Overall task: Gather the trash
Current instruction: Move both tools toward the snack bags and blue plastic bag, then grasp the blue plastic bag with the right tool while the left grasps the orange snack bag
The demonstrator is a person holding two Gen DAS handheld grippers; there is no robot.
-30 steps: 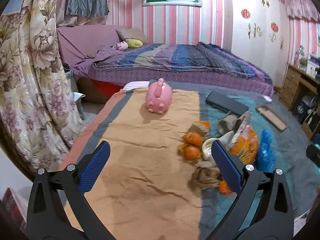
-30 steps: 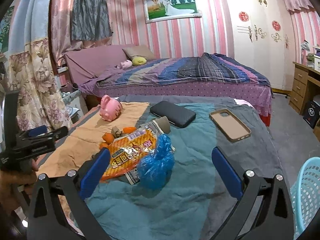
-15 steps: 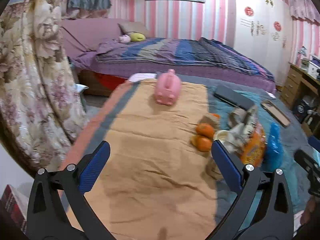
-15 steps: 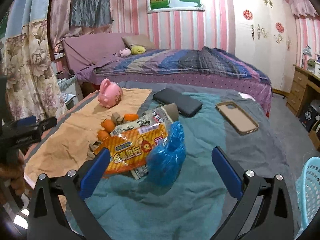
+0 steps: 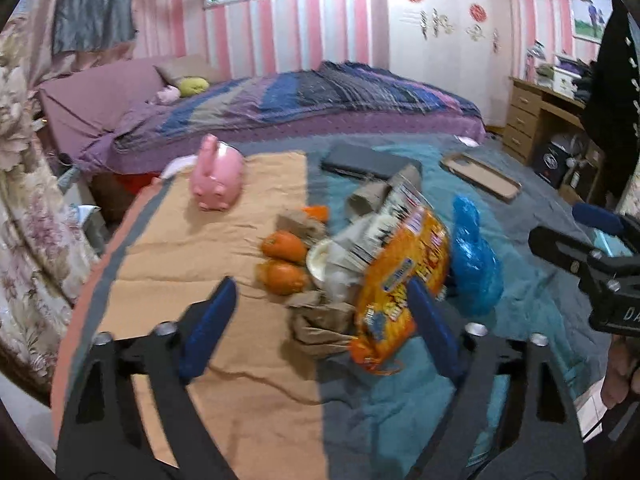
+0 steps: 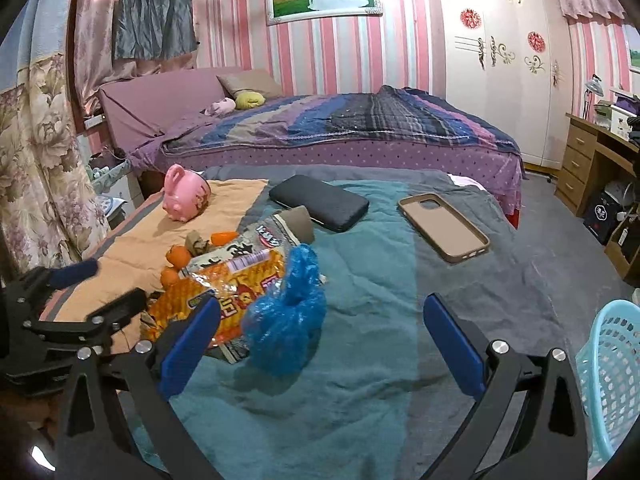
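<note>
A trash pile lies mid-table: an orange snack bag (image 5: 400,280) (image 6: 224,292), a crumpled blue plastic bag (image 5: 474,256) (image 6: 288,312), orange peels (image 5: 284,260), a white cup (image 5: 320,260) and brown crumpled paper (image 5: 320,320). My left gripper (image 5: 320,288) hovers at the pile's near edge, its jaws closing. The brown paper and the snack bag's lower end lie between its pads, untouched. My right gripper (image 6: 322,302) stands open just short of the blue bag, which sits near its left pad. Each gripper shows at the edge of the other's view.
A pink piggy bank (image 5: 218,184), a black case (image 6: 320,202) and a tan phone case (image 6: 444,226) lie farther back on the cloth-covered table. A light blue basket (image 6: 612,380) stands at the right, off the table. A bed lies behind, a desk at far right.
My left gripper has swung right and come down close to the trash pile, and its jaws have narrowed. The right gripper has edged a little nearer to the blue bag.
</note>
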